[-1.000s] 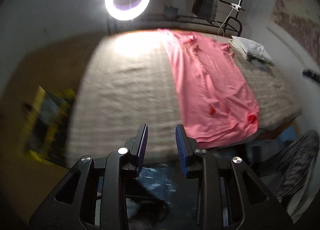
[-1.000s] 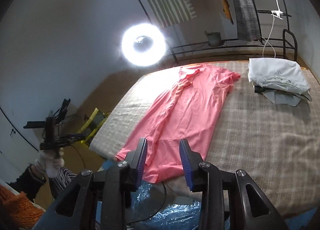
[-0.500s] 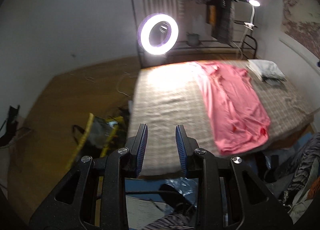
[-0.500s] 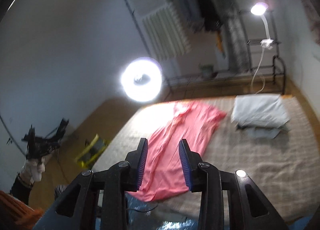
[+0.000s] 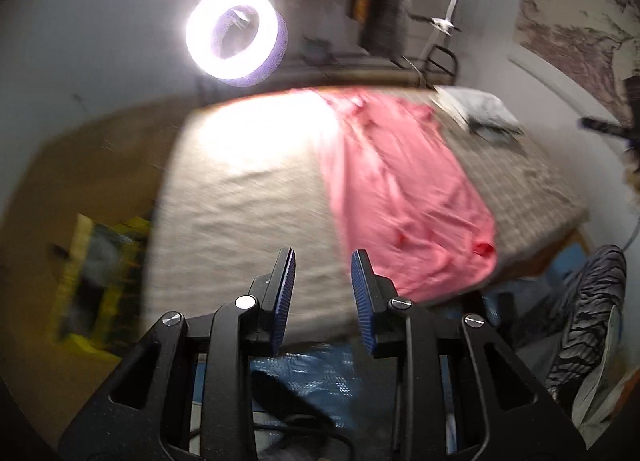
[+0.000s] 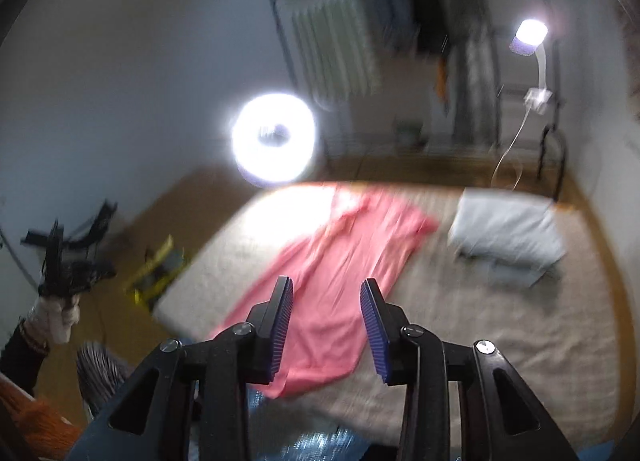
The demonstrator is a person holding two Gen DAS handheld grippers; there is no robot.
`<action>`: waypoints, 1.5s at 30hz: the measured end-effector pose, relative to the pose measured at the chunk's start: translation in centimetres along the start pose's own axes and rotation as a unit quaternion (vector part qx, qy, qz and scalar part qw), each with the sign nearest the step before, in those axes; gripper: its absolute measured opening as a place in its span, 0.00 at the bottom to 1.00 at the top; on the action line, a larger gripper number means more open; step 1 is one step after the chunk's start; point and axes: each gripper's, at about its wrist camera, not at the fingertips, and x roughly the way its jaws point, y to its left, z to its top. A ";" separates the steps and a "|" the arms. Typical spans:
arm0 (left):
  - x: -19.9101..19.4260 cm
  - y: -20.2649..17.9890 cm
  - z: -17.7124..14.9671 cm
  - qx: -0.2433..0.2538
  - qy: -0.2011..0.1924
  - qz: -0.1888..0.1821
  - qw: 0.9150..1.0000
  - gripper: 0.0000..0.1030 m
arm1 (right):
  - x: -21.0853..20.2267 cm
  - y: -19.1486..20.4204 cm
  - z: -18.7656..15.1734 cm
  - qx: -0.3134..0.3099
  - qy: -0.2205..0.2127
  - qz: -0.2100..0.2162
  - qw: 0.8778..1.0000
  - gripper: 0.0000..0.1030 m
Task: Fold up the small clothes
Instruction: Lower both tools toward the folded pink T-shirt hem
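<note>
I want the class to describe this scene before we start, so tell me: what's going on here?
A person holds a two-finger tool in each hand above a bed. A pink garment lies spread out flat on it, not yet folded, with a stack of pale folded clothes near the far corner. The left tool and the right tool are both open and empty, held clear of the cloth. A ring light shines behind the bed.

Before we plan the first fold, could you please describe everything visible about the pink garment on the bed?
The pink garment is thin, soft-looking cloth, laid flat and lengthwise on the checked bed cover, lightly wrinkled, already narrowed into a long strip. Its hem reaches the near bed edge. Nothing grips it. The folded grey pile lies apart from it.
</note>
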 end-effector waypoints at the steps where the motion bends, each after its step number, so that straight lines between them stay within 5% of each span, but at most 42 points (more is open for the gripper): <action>1: 1.9 -0.7 -0.4 -0.002 0.009 -0.013 1.000 0.28 | 2.3 0.4 -0.9 -0.003 0.020 0.004 1.000 0.34; 11: 13.2 -4.2 -2.6 -0.022 0.053 -0.056 0.997 0.28 | 23.1 2.3 -7.4 -0.040 0.191 0.030 0.980 0.29; 19: 16.5 -6.1 -4.2 0.062 0.086 -0.020 0.994 0.28 | 25.6 0.8 -12.7 -0.045 0.268 0.016 0.962 0.29; 24: 17.0 -4.5 -5.1 0.045 0.098 -0.009 0.994 0.28 | 23.6 0.1 -15.6 -0.086 0.334 -0.027 0.938 0.29; 26: 16.8 -3.6 -5.2 0.028 0.097 -0.010 0.995 0.28 | 22.3 0.3 -15.7 -0.098 0.338 -0.036 0.935 0.29; 31: 16.8 -2.7 -5.1 -0.003 0.095 -0.016 0.995 0.28 | 20.4 1.5 -13.0 -0.069 0.272 0.018 0.960 0.30; 35: 16.8 -4.0 -5.0 0.018 0.090 -0.016 0.996 0.28 | 21.7 3.1 -11.5 -0.073 0.241 0.044 0.967 0.33; 38: 17.2 -4.9 -5.0 0.025 0.092 -0.022 0.995 0.28 | 23.5 4.1 -11.3 -0.090 0.230 0.042 0.968 0.35; 45: 17.2 -6.0 -4.6 0.049 0.084 -0.017 0.995 0.28 | 26.3 3.4 -13.9 -0.099 0.288 0.029 0.952 0.31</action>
